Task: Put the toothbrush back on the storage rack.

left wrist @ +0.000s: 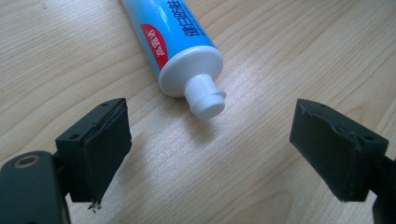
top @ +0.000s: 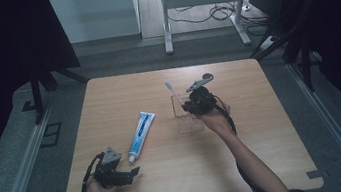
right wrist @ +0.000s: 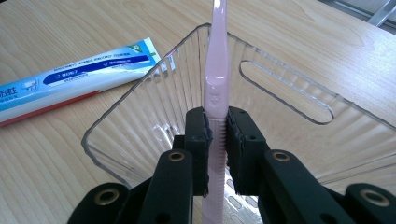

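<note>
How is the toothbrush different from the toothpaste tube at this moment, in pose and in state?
The toothbrush stands nearly upright over the clear container; the toothpaste tube lies flat on the table.
The toothbrush is clamped in the right gripper; the tube lies free, just ahead of the open left gripper.
The toothbrush is pink; the tube is blue and white.
Both are long and slim.

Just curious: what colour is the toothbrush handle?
Pale pink toothbrush; the right gripper view shows it best.

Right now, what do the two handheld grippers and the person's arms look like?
Both are black. The left gripper and right gripper each carry a grey three-cornered plate and trail a black cable. Their blocky jaws have flat dark pads and round brass-ringed screw holes. Forearms are bare, no sleeves.
</note>
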{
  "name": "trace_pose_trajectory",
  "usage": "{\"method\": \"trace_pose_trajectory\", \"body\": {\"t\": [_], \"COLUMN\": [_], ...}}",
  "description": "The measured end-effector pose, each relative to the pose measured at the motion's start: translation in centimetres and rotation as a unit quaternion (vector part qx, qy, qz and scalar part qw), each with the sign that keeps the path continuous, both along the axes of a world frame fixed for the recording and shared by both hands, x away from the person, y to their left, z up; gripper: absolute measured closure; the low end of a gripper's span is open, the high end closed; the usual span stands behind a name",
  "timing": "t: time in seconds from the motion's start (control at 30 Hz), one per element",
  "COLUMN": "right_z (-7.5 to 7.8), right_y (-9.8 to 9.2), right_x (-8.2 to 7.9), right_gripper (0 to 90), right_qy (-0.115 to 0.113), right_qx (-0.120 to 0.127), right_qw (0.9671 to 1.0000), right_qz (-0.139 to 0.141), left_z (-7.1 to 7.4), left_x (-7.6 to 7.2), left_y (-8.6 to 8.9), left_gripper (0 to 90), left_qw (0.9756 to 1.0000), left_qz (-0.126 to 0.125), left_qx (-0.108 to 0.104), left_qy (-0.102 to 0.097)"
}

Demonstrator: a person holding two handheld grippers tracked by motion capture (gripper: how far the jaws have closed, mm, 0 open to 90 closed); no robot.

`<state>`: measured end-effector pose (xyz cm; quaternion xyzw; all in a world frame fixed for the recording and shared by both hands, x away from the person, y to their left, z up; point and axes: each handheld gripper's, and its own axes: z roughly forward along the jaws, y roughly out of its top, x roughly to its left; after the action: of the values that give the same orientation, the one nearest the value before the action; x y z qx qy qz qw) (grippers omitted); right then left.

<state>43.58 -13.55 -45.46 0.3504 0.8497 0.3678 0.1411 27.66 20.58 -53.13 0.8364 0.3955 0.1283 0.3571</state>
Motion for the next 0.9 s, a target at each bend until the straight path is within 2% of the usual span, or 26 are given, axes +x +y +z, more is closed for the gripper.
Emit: {"method": "trace_pose_trajectory", "body": {"t": [0.37, 0.4, 0.43, 0.53, 0.9], "right_z": [-0.03, -0.05, -0.04, -0.13, -0.03], "right_y": [0.3, 0.31, 0.22, 0.07, -0.11], "right_x": [-0.16, -0.17, -0.17, -0.12, -0.26], "right_gripper": [79.4, 80.5, 85.9, 85.9, 81.9], "right_qy": [0.004, 0.005, 0.01, 0.018, 0.018], "right_qx": [-0.027, -0.03, -0.031, -0.038, -0.031], "right_qw": [0.9996, 0.9995, 0.9994, 0.9991, 0.9994], "right_qz": [-0.005, -0.005, -0.005, -0.004, -0.002], "left_z": [-0.02, -0.03, -0.02, -0.02, -0.01], "left_x": [0.0, 0.0, 0.0, 0.02, 0.01], "left_y": [-0.02, -0.03, -0.03, -0.04, -0.05], "left_gripper": [12.6, 12.6, 12.6, 12.6, 12.6], "left_qw": [1.0, 1.0, 1.0, 1.0, 1.0], "left_qz": [-0.001, -0.001, -0.002, -0.002, -0.002], "left_qx": [0.001, 0.001, 0.001, 0.002, 0.001], "left_qy": [0.001, 0.001, 0.001, 0.0, 0.0]}}
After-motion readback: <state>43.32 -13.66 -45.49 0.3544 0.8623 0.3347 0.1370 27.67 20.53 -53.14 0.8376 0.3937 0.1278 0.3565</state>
